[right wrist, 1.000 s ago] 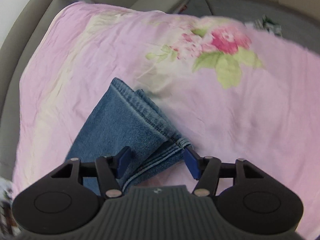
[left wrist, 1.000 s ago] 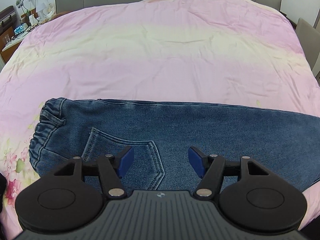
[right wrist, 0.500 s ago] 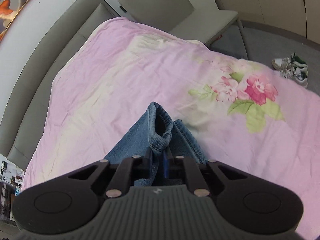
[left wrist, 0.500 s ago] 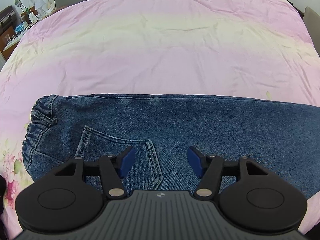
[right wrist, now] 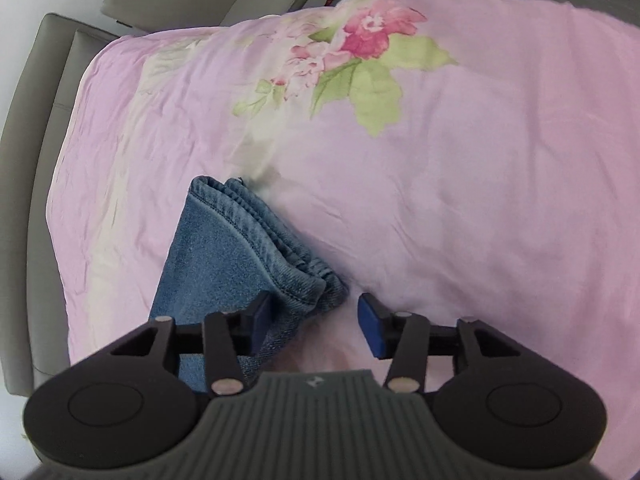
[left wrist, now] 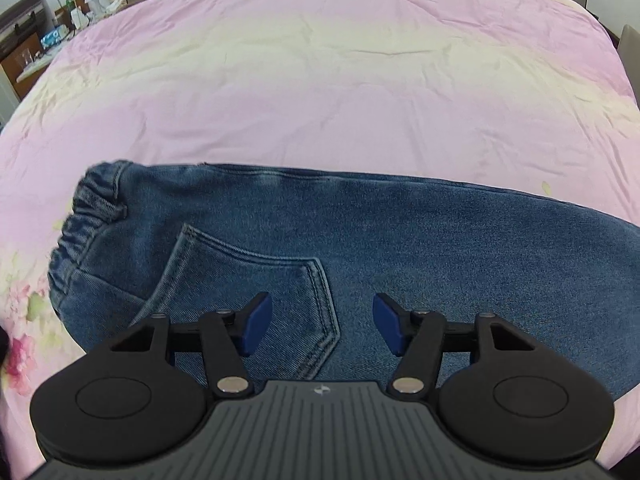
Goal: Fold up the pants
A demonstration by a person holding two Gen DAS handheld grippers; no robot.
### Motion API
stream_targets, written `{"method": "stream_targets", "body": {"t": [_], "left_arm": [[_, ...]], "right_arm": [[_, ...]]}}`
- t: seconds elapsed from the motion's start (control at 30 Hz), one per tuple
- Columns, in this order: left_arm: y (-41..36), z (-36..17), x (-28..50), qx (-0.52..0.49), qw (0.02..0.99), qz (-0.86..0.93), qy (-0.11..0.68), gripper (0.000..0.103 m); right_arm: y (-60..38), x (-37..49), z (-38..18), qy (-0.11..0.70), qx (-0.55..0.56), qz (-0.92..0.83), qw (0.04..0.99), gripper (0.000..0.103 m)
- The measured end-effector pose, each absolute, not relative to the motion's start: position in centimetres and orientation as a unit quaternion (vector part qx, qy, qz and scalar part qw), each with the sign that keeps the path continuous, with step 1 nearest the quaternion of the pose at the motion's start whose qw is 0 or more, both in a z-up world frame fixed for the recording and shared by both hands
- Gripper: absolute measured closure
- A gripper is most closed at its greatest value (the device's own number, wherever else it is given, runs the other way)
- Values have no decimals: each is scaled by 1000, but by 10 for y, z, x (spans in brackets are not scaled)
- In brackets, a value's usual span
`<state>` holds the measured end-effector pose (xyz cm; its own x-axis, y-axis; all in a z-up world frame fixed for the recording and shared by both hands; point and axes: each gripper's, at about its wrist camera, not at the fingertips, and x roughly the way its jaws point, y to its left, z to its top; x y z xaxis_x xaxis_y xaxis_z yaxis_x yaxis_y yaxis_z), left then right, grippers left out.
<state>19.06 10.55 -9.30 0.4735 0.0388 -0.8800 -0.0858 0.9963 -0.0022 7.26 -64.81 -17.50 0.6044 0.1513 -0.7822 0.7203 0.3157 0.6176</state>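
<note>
Blue denim pants [left wrist: 360, 236] lie flat on the pink bedspread, folded in half lengthwise, elastic waistband [left wrist: 86, 216] at the left and a back pocket [left wrist: 248, 280] facing up. My left gripper [left wrist: 322, 330] is open just above the pocket area, holding nothing. In the right wrist view the stacked leg cuffs [right wrist: 260, 240] lie on the bed. My right gripper [right wrist: 314, 324] is open, its left pad [right wrist: 262, 316] over the cuff corner and its right pad [right wrist: 370, 326] over bare bedspread.
The pink floral bedspread [left wrist: 320, 80] covers the whole bed, with a flower print [right wrist: 360, 40] beyond the cuffs. A grey headboard [right wrist: 48, 120] runs along the left of the right wrist view. A nightstand with clutter [left wrist: 48, 36] stands at the far left.
My right gripper was shut on the leg cuffs and holding them up half a second ago; now it is open and the cuffs lie on the bed. My left gripper has moved slightly closer to the pants.
</note>
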Motion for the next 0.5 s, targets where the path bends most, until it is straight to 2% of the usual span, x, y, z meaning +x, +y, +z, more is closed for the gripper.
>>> {"method": "stream_targets", "body": {"t": [0.03,0.1,0.17,0.23,0.4,0.5], "left_arm": [[106,-94,189,-33,858,34,512,34],[105,-94,183,-53,858,18,511,34],[101,-90,175,-63,855,-14,515,35],[95,-84,163,-58,850,-46,521,35],[76,-69,123,-6,837,-114,535,35],[60,-78,97,37,819,-142,554,34]], "right_arm": [[-649,74,-180,388,560,-204,703,50],[-646,81,-186,378,570,-208,700,52],[-643,88,-178,374,556,-223,708,70],[-643,94,-154,357,530,-216,738,80],[-626,119,-67,323,429,-152,830,81],[-609,132,-38,319,339,-140,874,81]]}}
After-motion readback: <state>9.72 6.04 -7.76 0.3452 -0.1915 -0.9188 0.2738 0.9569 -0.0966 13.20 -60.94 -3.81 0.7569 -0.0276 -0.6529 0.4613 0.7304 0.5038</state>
